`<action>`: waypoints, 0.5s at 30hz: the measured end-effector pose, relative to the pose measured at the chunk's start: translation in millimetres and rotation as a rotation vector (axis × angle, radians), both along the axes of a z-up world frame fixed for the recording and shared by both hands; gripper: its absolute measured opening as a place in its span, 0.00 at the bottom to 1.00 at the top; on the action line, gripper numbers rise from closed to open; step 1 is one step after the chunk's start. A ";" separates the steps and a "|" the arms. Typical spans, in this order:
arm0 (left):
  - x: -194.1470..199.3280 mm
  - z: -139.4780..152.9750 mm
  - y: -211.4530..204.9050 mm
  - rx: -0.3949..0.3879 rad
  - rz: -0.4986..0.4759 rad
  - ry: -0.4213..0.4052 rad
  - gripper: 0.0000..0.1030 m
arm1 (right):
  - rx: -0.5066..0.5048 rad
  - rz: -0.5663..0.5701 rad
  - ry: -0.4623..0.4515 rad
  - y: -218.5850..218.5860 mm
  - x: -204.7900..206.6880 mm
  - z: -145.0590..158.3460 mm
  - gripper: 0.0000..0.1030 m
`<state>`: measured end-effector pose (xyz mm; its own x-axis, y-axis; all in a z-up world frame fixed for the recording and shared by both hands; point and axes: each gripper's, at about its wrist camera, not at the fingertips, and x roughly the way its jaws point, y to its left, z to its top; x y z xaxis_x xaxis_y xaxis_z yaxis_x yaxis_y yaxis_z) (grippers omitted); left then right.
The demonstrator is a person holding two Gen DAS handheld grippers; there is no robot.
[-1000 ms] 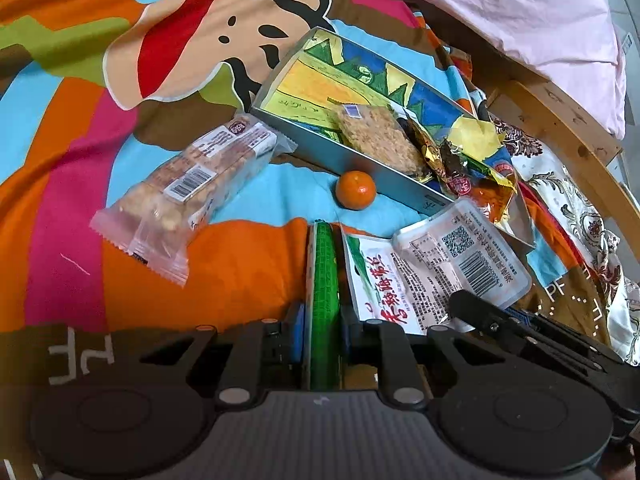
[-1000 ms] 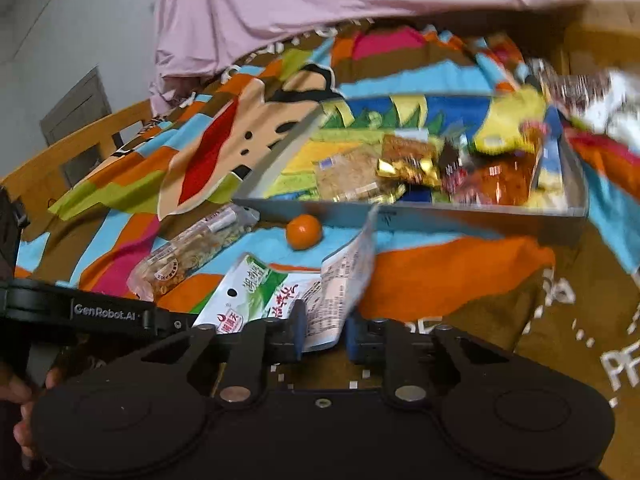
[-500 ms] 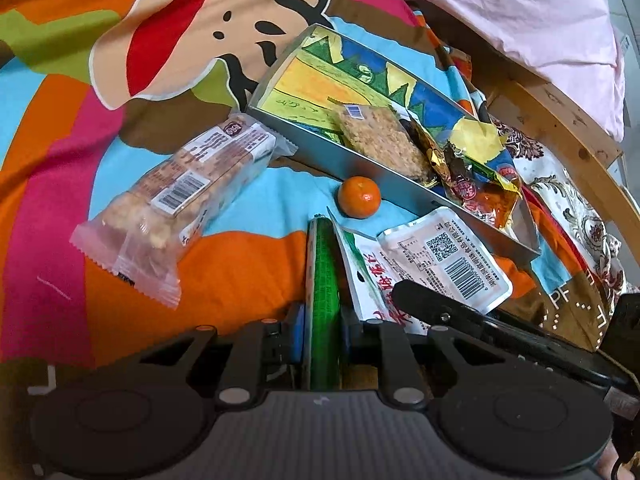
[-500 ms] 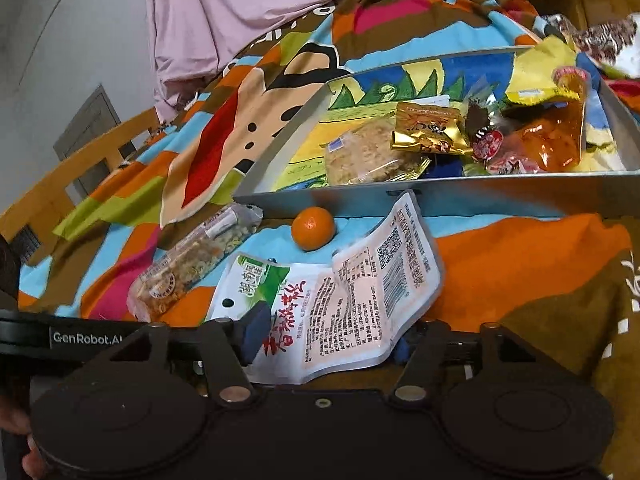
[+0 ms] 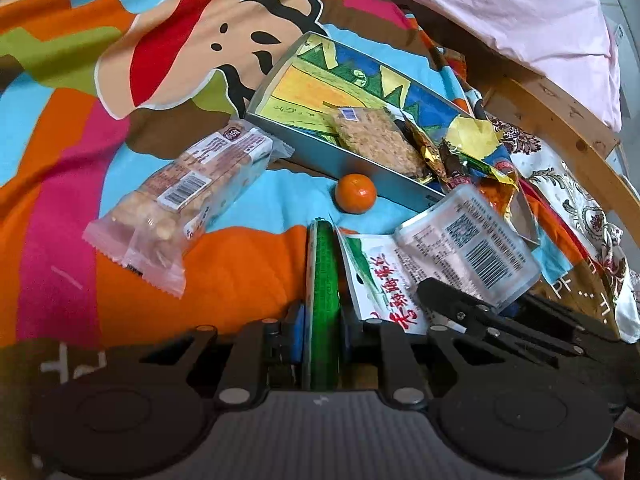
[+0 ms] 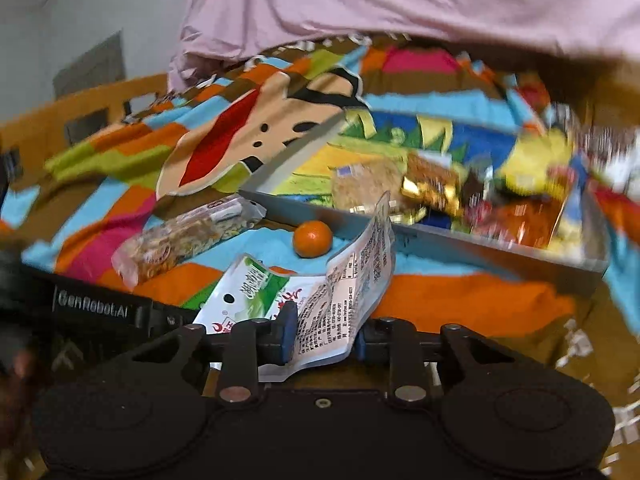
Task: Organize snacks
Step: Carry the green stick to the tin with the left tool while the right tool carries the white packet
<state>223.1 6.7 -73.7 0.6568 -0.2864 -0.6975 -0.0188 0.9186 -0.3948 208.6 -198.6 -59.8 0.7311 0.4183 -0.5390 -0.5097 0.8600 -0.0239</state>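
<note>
Two claws busy: my left gripper clamps a thin green packet edge-on; my right gripper has just been closing on a glossy white pouch, crinkled, above the blanket beside the round orange and metal tray.

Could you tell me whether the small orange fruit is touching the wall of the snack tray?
Cannot tell. In both wrist views the orange fruit sits right against the tray's grey wall, but neither view plainly shows contact or a gap.
</note>
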 end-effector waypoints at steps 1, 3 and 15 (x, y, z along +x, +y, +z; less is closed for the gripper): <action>-2.4 1.2 0.0 0.001 0.003 -0.002 0.18 | -0.034 0.009 -0.030 2.1 -5.4 1.7 0.26; -7.9 3.9 -0.4 -0.003 0.012 -0.005 0.18 | -0.096 0.027 -0.085 6.2 -15.4 3.8 0.25; -53.0 20.8 -0.6 -0.059 0.078 -0.044 0.18 | -0.173 0.046 -0.226 7.1 -40.7 11.8 0.16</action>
